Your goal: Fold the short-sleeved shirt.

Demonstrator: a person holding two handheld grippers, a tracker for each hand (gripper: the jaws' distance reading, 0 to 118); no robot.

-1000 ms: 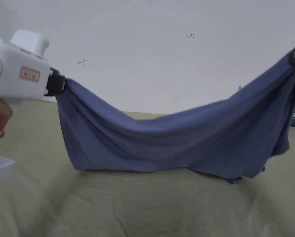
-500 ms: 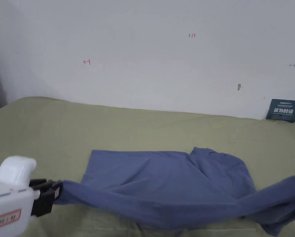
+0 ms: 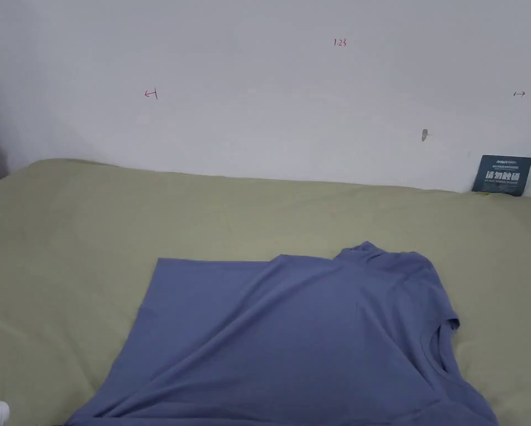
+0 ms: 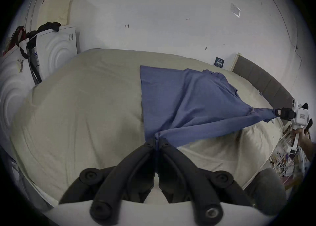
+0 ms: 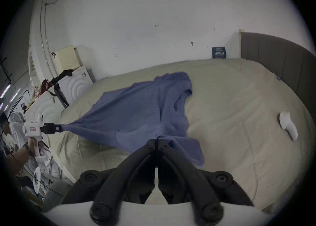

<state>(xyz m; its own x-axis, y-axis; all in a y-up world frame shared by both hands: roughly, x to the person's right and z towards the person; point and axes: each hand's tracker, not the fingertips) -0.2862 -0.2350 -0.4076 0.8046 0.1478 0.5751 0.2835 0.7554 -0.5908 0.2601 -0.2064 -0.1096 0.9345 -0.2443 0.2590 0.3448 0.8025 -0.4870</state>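
At the near edge of the bed (image 3: 64, 233) we hold the blue short-sleeved shirt (image 3: 292, 344) by two corners, one in each tool. Our left gripper (image 4: 157, 140) has its jaws pressed together on a bunched corner of the shirt, and our right gripper (image 5: 157, 140) is likewise clamped on another pinch of the same cloth. Between the two grips the near hem is pulled into a taut band lifted off the bed. Beyond that band the shirt spreads over the olive-green bed cover, its body lying mostly flat with long diagonal creases running away from the left grip. Farther along the bed, one sleeve (image 3: 444, 319) and the collar area rest on the cover at the shirt's far right. To the right of the shirt on the bed lies a small white object (image 5: 288, 126). Past the bed's far edge a dark card (image 3: 501, 174) leans against the white wall (image 3: 258, 83).
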